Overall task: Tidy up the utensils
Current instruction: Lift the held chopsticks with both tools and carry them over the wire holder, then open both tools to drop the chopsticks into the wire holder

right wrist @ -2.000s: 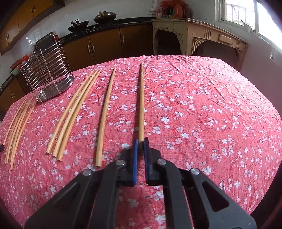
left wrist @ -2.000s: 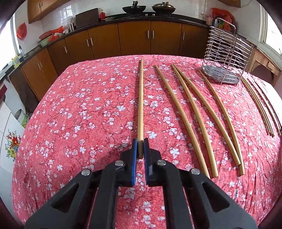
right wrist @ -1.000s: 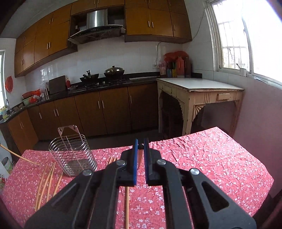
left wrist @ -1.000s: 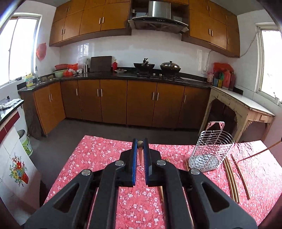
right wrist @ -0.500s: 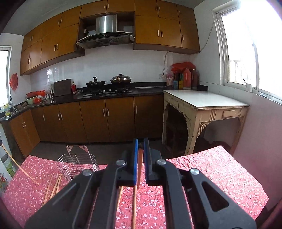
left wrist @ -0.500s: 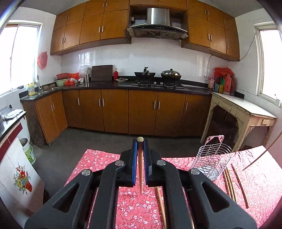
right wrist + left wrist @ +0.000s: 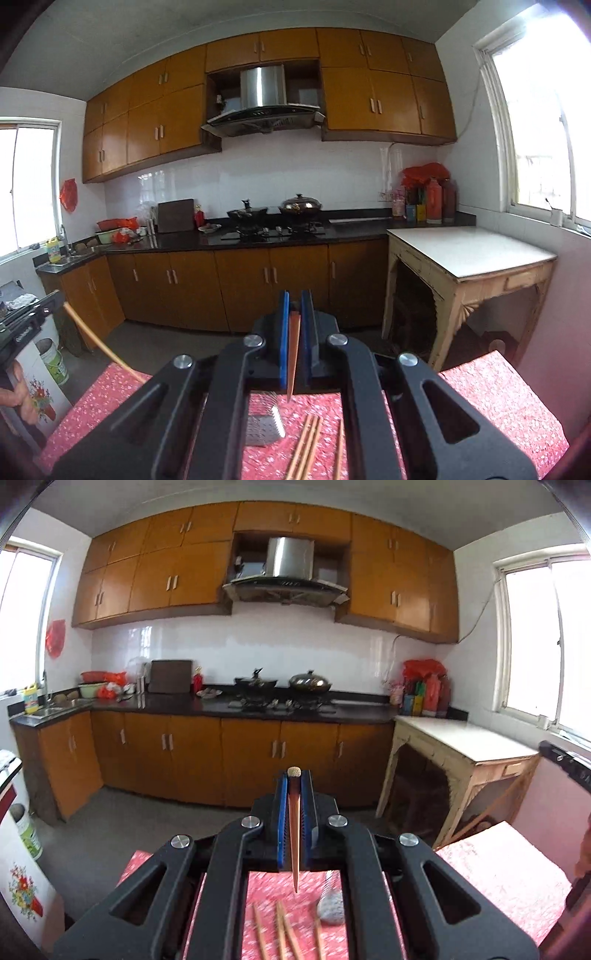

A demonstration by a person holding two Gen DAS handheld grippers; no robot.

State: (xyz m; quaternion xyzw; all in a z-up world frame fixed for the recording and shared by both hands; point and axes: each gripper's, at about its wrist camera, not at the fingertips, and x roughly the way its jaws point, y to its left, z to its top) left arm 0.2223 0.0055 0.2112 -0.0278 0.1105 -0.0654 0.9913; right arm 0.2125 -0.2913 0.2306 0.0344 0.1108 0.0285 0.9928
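Kitchen background: orange-brown cabinets, range hood (image 7: pixel 286 566), black counter with two woks on the stove, pale side table (image 7: pixel 469 254) at right. Down low, my worktop with the red floral cloth (image 7: pixel 498 867).

Both hands are held up high above the worktop, tongs aimed nearly level at the cabinets, only slightly tipped down.

Left tongs (image 7: pixel 294 812): blue pads clamped tight on one bamboo chopstick (image 7: pixel 294 834). Its blunt end sticks up above the pads, its thin tip hangs down below them, roughly upright in my view, off the cloth.

Right tongs (image 7: pixel 294 332): likewise pinched on a second chopstick (image 7: pixel 292 358), tip pointing down, clear of the cloth.

From the right wrist view, the left tongs show at the left edge with their chopstick slanting down toward the cloth. From the left wrist view, the right one's chopstick appears as a slanted stick at right.

Wire utensil basket (image 7: pixel 264 424) sits on the cloth below and ahead, blurred. Loose chopsticks (image 7: pixel 308 446) lie just beside it on the cloth.
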